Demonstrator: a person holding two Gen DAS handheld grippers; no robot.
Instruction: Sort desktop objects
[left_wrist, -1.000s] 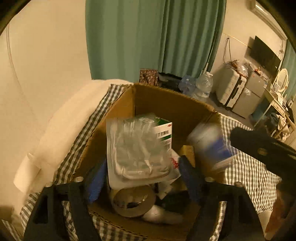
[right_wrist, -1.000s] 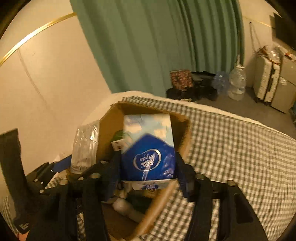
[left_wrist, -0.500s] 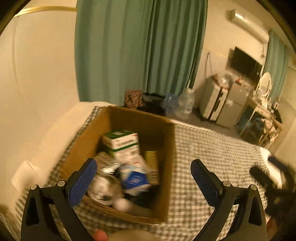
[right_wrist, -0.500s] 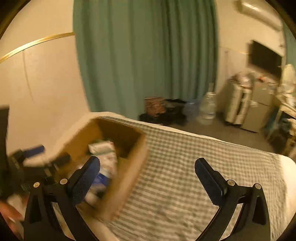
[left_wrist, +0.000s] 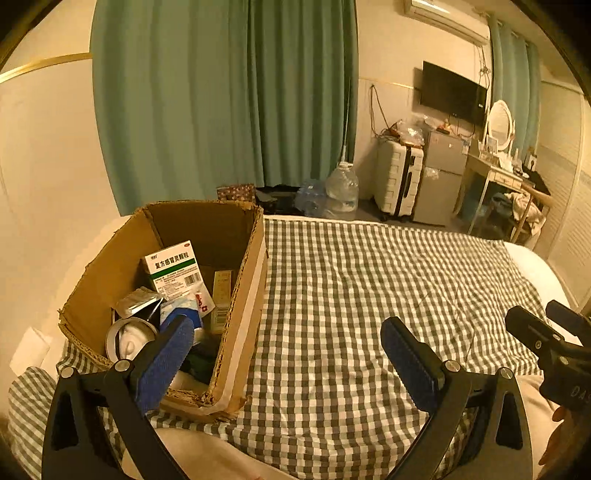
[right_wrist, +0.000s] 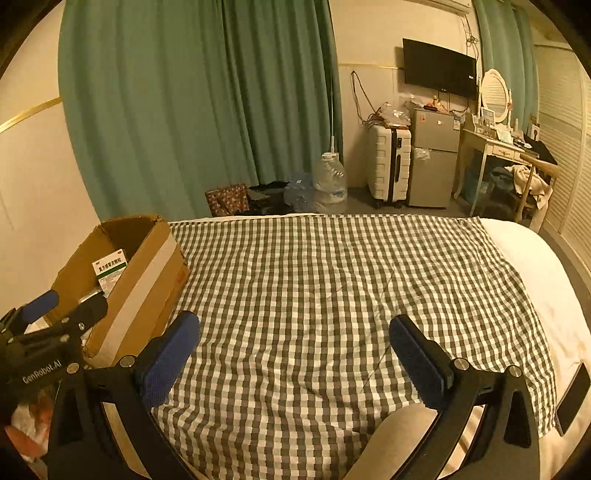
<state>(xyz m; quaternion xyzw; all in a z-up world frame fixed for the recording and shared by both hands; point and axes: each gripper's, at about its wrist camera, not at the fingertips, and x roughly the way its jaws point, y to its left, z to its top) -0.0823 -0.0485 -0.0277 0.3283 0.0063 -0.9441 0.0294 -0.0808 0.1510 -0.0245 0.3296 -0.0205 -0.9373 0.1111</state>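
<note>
Both the left gripper (left_wrist: 286, 341) and right gripper (right_wrist: 295, 341) gape wide and empty; the cardboard box (left_wrist: 243, 295), ahead-left of them, holds the sorted items, likely finished.

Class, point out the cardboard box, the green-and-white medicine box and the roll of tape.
cardboard box (left_wrist: 243, 314): left wrist view, right outer wall.
green-and-white medicine box (left_wrist: 171, 264): left wrist view, printed top face.
roll of tape (left_wrist: 112, 334): left wrist view, outer rim.
</note>
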